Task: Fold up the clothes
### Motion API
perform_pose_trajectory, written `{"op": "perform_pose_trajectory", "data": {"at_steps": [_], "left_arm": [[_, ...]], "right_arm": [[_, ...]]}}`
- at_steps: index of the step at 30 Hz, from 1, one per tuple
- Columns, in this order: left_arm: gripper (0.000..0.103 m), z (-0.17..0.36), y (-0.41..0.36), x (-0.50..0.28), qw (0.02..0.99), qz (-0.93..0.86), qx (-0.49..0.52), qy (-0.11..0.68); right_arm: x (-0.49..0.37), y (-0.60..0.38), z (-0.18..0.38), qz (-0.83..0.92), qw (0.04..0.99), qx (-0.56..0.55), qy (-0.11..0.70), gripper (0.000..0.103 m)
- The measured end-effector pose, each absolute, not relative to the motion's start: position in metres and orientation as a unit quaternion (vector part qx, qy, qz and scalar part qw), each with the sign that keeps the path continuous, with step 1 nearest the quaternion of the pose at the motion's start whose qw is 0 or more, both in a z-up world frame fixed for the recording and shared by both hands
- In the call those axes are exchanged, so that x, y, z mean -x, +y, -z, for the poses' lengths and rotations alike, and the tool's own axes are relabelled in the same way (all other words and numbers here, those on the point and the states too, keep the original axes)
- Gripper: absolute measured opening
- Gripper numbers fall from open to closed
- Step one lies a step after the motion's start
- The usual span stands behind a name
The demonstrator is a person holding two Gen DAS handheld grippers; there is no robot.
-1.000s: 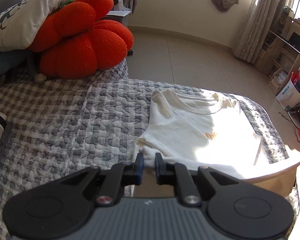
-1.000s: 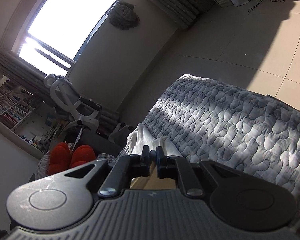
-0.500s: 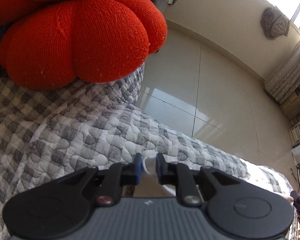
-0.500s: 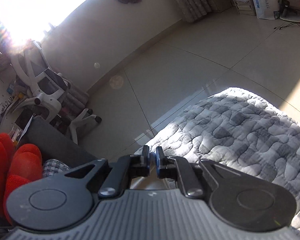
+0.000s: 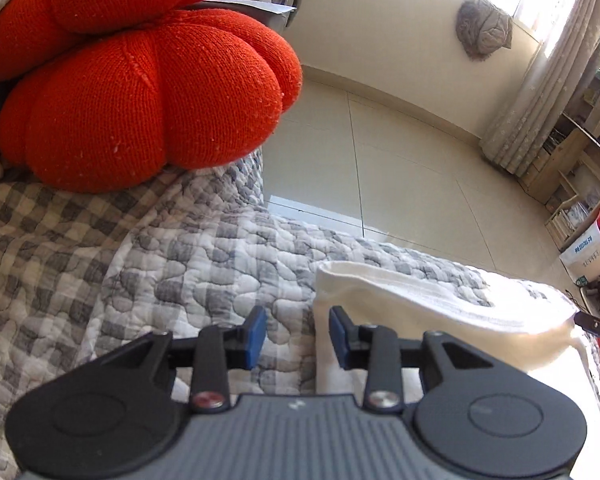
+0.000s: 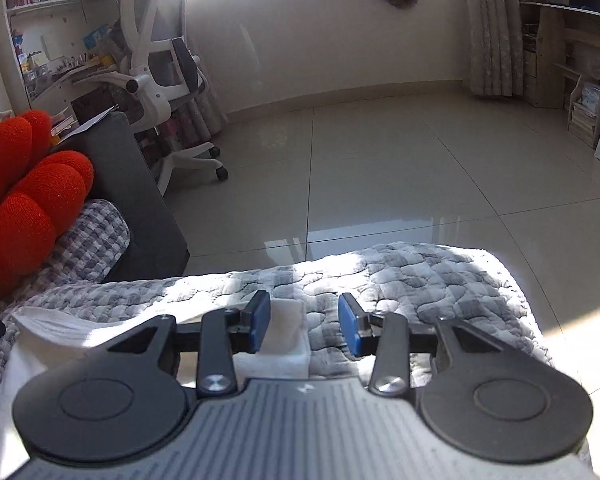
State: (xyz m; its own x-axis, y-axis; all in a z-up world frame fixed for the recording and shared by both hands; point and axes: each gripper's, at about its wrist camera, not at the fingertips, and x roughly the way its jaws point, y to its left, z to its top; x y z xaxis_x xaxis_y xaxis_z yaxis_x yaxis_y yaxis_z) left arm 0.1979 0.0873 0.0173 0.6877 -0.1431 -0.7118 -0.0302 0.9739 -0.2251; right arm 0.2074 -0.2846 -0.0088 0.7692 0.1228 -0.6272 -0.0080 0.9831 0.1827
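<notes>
A cream T-shirt (image 5: 440, 312) lies folded over on the grey quilted cover (image 5: 204, 264), its folded edge running to the right. My left gripper (image 5: 298, 338) is open and empty, with the shirt's left corner just beside its right pad. In the right wrist view the shirt (image 6: 52, 332) shows at the lower left, and its right corner (image 6: 288, 332) lies between the open fingers of my right gripper (image 6: 304, 326), which holds nothing. The tip of the other gripper shows at the frame edge in each view.
A big orange knitted cushion (image 5: 140, 92) sits on the checked blanket (image 5: 28, 248) at the left. Beyond the cover's far edge is tiled floor (image 6: 380, 168). A white office chair (image 6: 160, 76), a dark sofa arm (image 6: 140, 192), shelves and curtains stand around the room.
Both grippers carried the shirt's hem forward over the shirt, then opened and let it go. The shirt now lies folded on the cover.
</notes>
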Motion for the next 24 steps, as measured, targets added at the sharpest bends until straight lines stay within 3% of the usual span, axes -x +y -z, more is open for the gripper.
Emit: {"op": "perform_pose_trajectory", "data": {"at_steps": [5, 7, 8, 14, 16, 22, 24], "left_arm": [[0.042, -0.008, 0.062, -0.212, 0.926, 0.033, 0.019, 0.376], [0.041, -0.006, 0.057, -0.226, 0.925, 0.011, 0.013, 0.379], [0.041, -0.005, 0.058, -0.236, 0.926, 0.003, 0.01, 0.378], [0.042, -0.02, 0.065, -0.235, 0.921, -0.035, 0.029, 0.386], [0.04, -0.032, 0.075, -0.218, 0.919, -0.055, 0.024, 0.391], [0.041, -0.07, 0.071, -0.166, 0.921, -0.062, 0.025, 0.385], [0.041, -0.072, 0.051, -0.146, 0.918, -0.058, 0.007, 0.392]], "right_arm": [[-0.212, -0.284, 0.016, -0.08, 0.934, -0.075, 0.341, 0.042], [-0.215, -0.279, 0.015, -0.071, 0.938, -0.064, 0.334, 0.013], [-0.217, -0.275, 0.014, -0.06, 0.94, -0.053, 0.331, 0.007], [-0.21, -0.268, 0.003, 0.017, 0.952, -0.029, 0.305, 0.007], [-0.2, -0.272, -0.007, 0.022, 0.953, -0.029, 0.299, 0.017], [-0.16, -0.268, -0.042, -0.016, 0.951, -0.036, 0.307, 0.018], [-0.143, -0.254, -0.047, -0.046, 0.946, -0.029, 0.318, 0.025]]}}
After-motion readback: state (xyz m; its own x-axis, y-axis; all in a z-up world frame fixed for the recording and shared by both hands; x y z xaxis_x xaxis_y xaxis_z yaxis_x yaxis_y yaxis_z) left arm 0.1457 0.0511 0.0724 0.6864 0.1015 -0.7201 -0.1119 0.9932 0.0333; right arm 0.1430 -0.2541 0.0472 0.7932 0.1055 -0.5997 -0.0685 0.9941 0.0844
